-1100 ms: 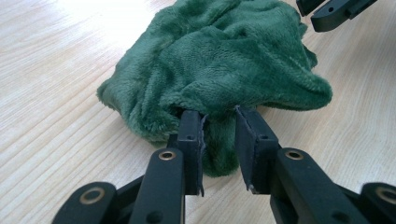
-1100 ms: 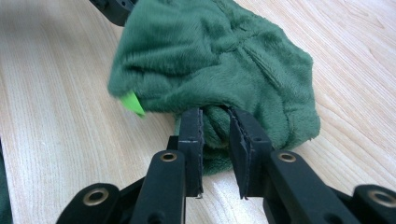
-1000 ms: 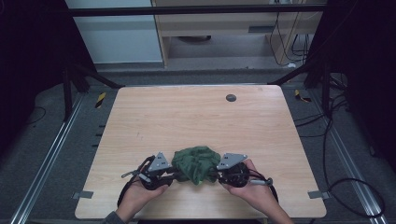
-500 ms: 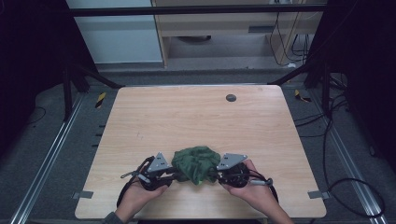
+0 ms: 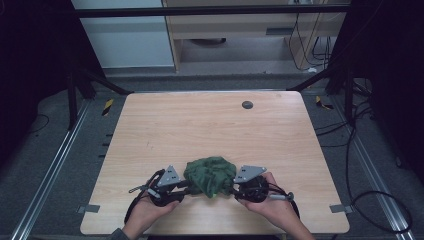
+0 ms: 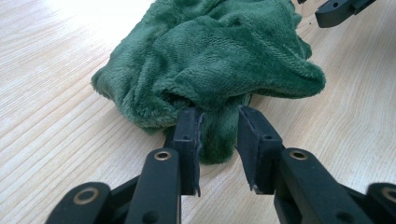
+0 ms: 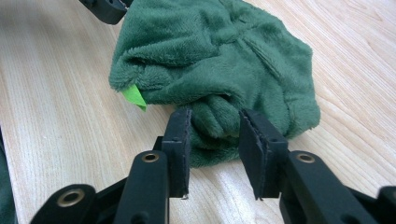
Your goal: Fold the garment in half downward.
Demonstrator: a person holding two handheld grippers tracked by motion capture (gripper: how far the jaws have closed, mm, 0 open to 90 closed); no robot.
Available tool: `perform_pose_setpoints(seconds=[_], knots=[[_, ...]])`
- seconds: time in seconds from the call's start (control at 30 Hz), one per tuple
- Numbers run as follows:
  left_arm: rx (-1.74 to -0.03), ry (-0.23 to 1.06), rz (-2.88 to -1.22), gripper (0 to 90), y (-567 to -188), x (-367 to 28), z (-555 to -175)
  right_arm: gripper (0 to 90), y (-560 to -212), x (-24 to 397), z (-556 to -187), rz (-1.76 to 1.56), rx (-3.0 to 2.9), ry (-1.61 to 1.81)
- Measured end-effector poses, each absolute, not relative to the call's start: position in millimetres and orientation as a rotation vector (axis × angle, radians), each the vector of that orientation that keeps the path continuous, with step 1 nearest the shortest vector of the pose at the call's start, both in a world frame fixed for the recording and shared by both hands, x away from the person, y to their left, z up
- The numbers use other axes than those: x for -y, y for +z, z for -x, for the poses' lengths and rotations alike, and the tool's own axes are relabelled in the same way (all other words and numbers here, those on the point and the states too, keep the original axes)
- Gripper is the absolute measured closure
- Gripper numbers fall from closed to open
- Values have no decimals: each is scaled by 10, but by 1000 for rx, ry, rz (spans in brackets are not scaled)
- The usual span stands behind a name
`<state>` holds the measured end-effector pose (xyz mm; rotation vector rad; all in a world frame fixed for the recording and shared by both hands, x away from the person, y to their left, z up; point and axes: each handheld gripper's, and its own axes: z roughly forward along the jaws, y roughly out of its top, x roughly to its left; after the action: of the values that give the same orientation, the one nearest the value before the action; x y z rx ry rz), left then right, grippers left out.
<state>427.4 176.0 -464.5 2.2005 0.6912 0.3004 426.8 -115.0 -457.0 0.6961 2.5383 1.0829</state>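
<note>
- We find the cloth [image 5: 210, 175], a crumpled green fleece heap, low in the centre of the high view, lying on the table [image 5: 210, 125] close to its near edge.
- The left gripper [image 6: 219, 135] stands at the cloth's left side. Its jaws sit narrowly apart with a fold of fleece between them; one jaw touches the pile, and we cannot tell whether the other presses it.
- The right gripper [image 7: 214, 135] stands at the opposite side. Its jaws are likewise narrowly apart around a rounded bunch of cloth, and no firm pinch is evident.
- Risk, in our judgement: each jaw pair has a thick bunch rather than a single edge. A lift or spread could drag the whole heap instead of opening it.
- Risk: the fleece looks soft and slippery. A shallow bite at the jaw tips could slide off under pull.
- Risk: a small bright green tag [image 7: 134, 97] shows at centre left of the right gripper view; it could catch on a jaw.
- Risk: the heap lies near the table's front edge, so an uneven pull toward the person could take it over the edge.
</note>
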Motion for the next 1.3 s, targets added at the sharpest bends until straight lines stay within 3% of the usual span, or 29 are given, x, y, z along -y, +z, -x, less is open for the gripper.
perform_pose_setpoints(seconds=[0.23,0.4,0.6,0.8,1.3], knots=[[-693,305,-2201,646,-4638,-1769,-4260,541,-4581,1186,-4263,-720,-2531,1075],[-700,318,-2201,572,-4620,-1784,-4239,436,-4572,1221,-4258,-738,-2527,1077],[-740,325,-2201,340,-4590,-1835,-4221,258,-4557,1311,-4265,-784,-2493,1081],[-789,334,-2190,146,-4574,-1939,-4232,143,-4547,1448,-4272,-844,-2472,1059],[-875,339,-2224,91,-4653,-2313,-4371,70,-4628,1831,-4411,-1003,-2452,1007]])
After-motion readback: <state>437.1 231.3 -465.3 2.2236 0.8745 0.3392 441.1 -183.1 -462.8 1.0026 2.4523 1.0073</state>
